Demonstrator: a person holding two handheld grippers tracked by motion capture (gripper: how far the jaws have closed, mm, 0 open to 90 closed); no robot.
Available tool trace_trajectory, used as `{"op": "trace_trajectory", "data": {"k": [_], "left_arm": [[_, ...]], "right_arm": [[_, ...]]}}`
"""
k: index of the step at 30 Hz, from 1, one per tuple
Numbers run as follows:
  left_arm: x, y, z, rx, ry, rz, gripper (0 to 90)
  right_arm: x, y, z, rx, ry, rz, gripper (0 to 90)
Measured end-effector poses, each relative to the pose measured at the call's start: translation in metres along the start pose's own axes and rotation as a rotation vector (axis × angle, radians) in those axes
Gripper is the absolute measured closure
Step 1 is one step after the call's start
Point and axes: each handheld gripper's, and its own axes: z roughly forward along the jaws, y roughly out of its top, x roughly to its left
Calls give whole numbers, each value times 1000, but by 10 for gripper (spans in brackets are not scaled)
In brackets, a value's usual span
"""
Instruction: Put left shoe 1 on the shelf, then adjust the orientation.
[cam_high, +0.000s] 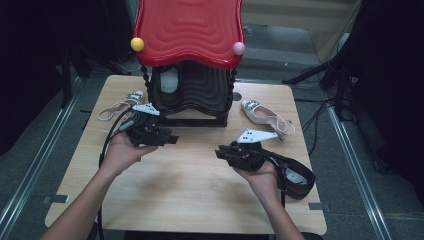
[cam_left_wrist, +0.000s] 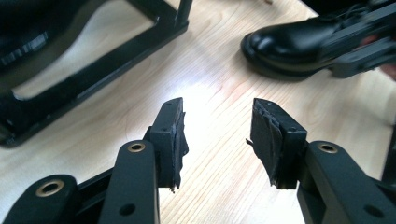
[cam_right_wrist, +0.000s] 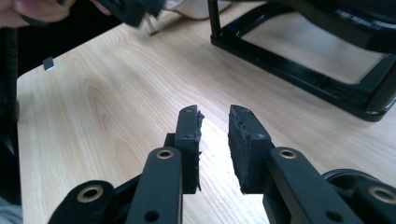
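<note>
Beside right gripper (cam_high: 226, 152), black boot (cam_high: 295, 177) was seen: judged stiff, fairly heavy, best taken at collar. Fingers of both grippers, left gripper (cam_high: 172, 138) included, were held open, empty.

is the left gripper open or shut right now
Open. In its own view the left gripper shows a clear gap between its pads, with only bare wooden table between them; nothing is gripped.

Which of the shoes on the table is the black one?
The black shoe lies by the person's right hand, near the table's front right. The two pale sandals lie beside the rack.
</note>
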Motion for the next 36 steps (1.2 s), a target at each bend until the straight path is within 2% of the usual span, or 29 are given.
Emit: {"op": "trace_trajectory", "data": {"k": [1, 2, 4, 7, 10, 12, 13, 16, 19, 20, 21, 25, 27, 30, 33, 35, 36], "left_arm": [[0, -3, 3, 12, -7, -4, 551], [1, -9, 7, 12, -7, -8, 553], [1, -12, 9, 14, -20, -20, 558], [2, -21, 15, 25, -28, -40, 561], [3, -31, 20, 28, -29, -57, 563], [2, -35, 22, 51, -16, -42, 561], [1, -37, 23, 53, -5, -36, 561], [-2, -43, 24, 51, -24, -31, 554], [-5, -49, 26, 41, -40, -32, 554], [-6, -52, 30, 51, -34, -28, 554], [-6, -52, 30, 51, -34, -28, 554], [-7, -57, 35, 82, -16, -2, 552], [-8, -57, 35, 75, -21, -7, 551], [-9, -56, 32, 66, -30, -1, 549], [-8, -56, 31, 57, -38, -7, 547], [-7, -55, 30, 49, -31, -4, 544], [-7, -55, 30, 49, -31, -4, 540]], "right_arm": [[0, -3, -2, -7, -13, -14, 744], [0, -8, -6, 12, -38, -17, 704], [-4, -11, -9, 57, -22, 42, 710], [-7, -16, -15, 88, -15, 48, 720], [-8, -20, -22, 89, -20, 45, 736], [-11, -26, -33, 91, -34, 45, 723], [-11, -26, -33, 91, -34, 45, 723], [-14, -33, -41, 99, -38, 54, 698], [-15, -40, -50, 123, -67, 42, 714], [-19, -44, -59, 137, -79, 77, 719], [-19, -44, -59, 137, -79, 77, 719], [-32, -48, -78, 122, -103, 89, 715], [-33, -48, -81, 117, -111, 89, 714], [-41, -53, -93, 123, -148, 97, 697], [-44, -56, -99, 126, -160, 99, 692], [-48, -59, -111, 106, -156, 118, 696], [-48, -59, -111, 106, -156, 118, 696]]}}
